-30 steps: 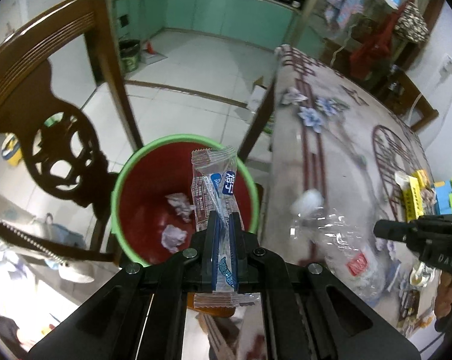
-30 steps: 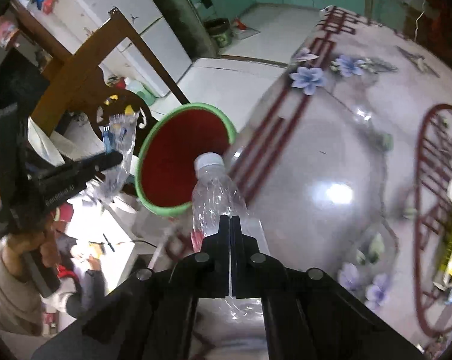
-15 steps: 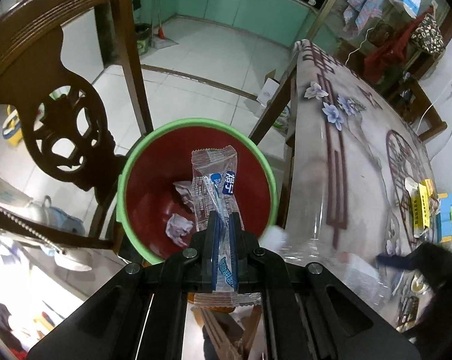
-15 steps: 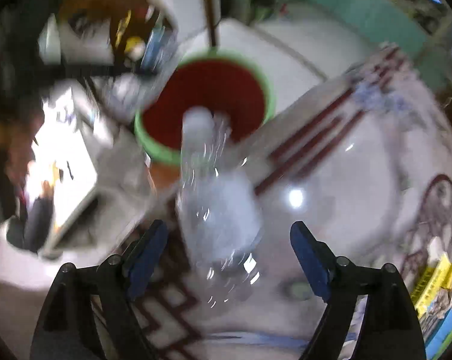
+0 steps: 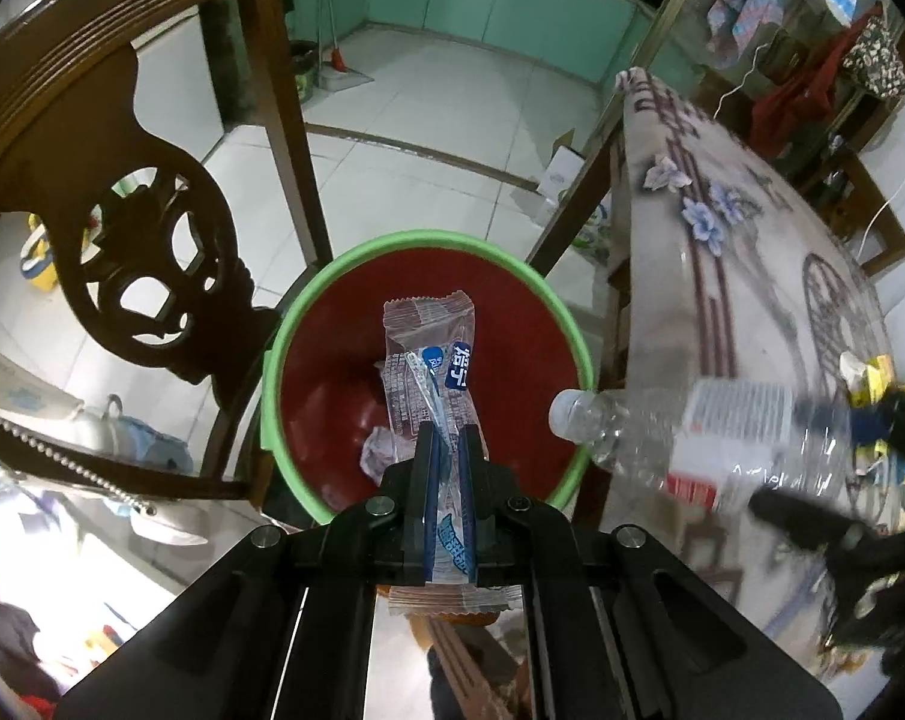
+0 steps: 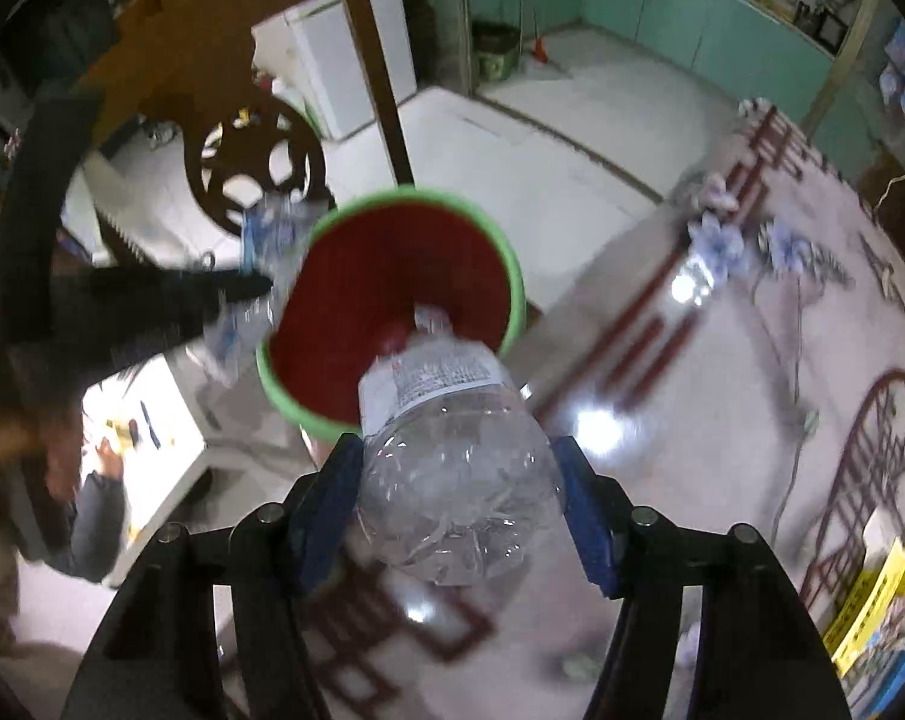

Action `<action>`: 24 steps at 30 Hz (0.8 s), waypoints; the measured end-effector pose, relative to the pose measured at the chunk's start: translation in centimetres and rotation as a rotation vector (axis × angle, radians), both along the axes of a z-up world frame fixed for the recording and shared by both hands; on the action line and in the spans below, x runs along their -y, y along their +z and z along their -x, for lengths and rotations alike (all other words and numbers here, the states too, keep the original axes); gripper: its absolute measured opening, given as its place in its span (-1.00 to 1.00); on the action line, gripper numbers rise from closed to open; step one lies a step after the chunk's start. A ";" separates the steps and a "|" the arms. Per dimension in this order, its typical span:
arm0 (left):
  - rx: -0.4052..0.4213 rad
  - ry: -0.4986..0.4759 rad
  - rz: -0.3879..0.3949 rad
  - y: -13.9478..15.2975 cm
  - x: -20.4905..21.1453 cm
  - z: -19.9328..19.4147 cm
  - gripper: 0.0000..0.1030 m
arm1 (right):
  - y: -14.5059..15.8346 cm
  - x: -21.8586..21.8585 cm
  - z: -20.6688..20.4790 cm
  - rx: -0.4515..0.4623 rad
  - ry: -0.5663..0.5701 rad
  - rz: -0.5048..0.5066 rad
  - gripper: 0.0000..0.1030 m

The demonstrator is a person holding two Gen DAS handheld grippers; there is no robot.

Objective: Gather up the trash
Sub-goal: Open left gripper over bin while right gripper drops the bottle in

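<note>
Wrapper (image 5: 431,372) sits clamped in the left gripper (image 5: 444,450) over the bin (image 5: 572,324), while the right gripper (image 6: 452,498), jaws closing, has the bottle (image 6: 452,456) between its pads.

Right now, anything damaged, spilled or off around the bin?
The plastic bottle is crumpled, as trash would be. It sits between the right gripper jaws, which are closing, neck aimed at the red bin. The left gripper pinches a snack wrapper over the bin. Nothing spilled.
</note>
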State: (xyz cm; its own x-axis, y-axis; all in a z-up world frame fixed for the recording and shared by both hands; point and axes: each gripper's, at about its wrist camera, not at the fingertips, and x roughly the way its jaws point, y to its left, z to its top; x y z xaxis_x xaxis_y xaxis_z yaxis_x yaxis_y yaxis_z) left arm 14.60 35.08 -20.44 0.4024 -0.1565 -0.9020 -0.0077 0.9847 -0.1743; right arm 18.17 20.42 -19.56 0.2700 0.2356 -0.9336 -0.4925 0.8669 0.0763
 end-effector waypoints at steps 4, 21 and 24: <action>-0.028 0.003 -0.029 -0.8 0.0 -0.5 -0.51 | 0.4 -1.7 -1.7 0.025 -0.013 -0.034 0.23; 0.116 -0.032 -0.009 4.5 3.8 1.4 0.38 | 5.4 9.1 5.1 0.135 -0.249 -0.138 0.26; 0.140 -0.087 -0.004 5.4 6.4 2.1 0.38 | 5.6 13.3 7.6 0.139 -0.336 -0.130 0.26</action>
State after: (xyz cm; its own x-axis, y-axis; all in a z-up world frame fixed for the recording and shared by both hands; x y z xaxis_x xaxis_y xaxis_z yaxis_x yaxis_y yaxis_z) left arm 12.51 28.72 -15.01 0.5091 -0.1929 -0.8388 0.1014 0.9812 -0.1641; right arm 10.58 7.11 -13.94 0.4739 0.2261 -0.8511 -0.1960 0.9693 0.1484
